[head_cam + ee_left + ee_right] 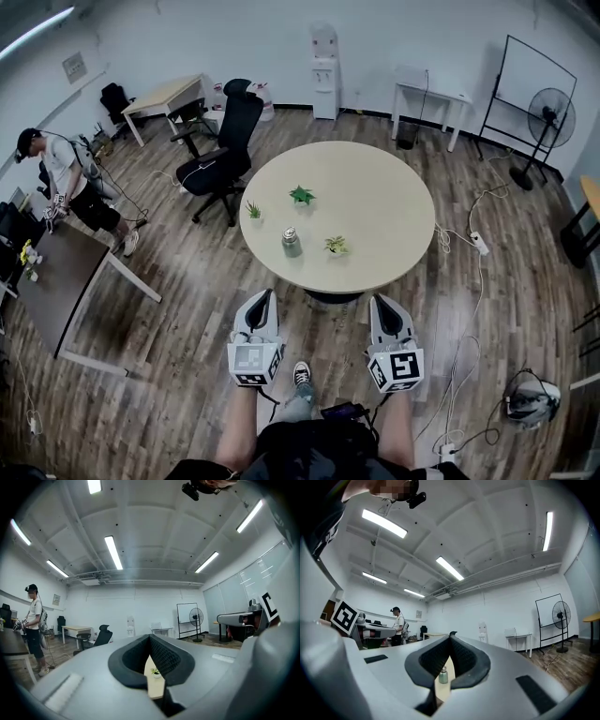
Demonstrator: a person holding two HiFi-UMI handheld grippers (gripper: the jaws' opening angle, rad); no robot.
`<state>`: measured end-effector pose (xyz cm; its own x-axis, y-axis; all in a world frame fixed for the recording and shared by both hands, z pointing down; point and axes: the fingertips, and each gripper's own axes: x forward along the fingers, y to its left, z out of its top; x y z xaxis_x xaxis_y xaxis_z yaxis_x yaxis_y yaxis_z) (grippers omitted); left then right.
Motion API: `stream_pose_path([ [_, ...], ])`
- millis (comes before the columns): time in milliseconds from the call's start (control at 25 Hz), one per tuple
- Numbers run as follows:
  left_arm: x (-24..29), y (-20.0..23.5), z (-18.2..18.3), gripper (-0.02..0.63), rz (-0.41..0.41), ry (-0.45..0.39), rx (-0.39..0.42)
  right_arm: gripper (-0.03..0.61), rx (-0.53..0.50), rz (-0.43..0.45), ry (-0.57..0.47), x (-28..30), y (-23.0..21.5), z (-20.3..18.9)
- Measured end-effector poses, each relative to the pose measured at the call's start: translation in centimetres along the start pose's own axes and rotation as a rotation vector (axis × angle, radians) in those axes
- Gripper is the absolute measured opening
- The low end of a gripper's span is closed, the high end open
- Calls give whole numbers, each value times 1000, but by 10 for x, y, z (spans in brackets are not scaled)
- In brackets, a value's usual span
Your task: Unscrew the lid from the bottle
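Currently left gripper and right gripper are hovering, jaws closed and empty, short of round beige table bearing steel bottle.

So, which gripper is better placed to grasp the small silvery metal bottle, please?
Probably left: the left gripper hangs nearer the small silvery metal bottle than the right gripper. Both are shut, short of the round beige table.

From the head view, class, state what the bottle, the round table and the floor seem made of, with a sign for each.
Bottle: probably metal, matte grey body, shinier silver lid.
Table: smooth pale beige top, laminate or light wood; no grain shows.
Floor: brown wood or wood-look planks, with streaky grain and seams visible.
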<state>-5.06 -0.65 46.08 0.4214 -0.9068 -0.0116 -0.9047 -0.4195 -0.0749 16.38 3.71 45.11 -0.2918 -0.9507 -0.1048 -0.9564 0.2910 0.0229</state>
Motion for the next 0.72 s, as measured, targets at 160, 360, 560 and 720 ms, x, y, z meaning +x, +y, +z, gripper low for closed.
stream_pose_path([
  [160,60,31,-4,2,-1,-23,-41,5,-32,-13,1,63,-21,-3],
  [360,115,76,12,2,10,-84,-83,5,-24,-20,11,137,-39,0],
  [560,157,111,6,2,21,-81,-80,5,-40,13,28,201,-37,-5],
  [720,180,124,-1,2,32,-60,-72,5,-48,29,44,228,-37,-11],
])
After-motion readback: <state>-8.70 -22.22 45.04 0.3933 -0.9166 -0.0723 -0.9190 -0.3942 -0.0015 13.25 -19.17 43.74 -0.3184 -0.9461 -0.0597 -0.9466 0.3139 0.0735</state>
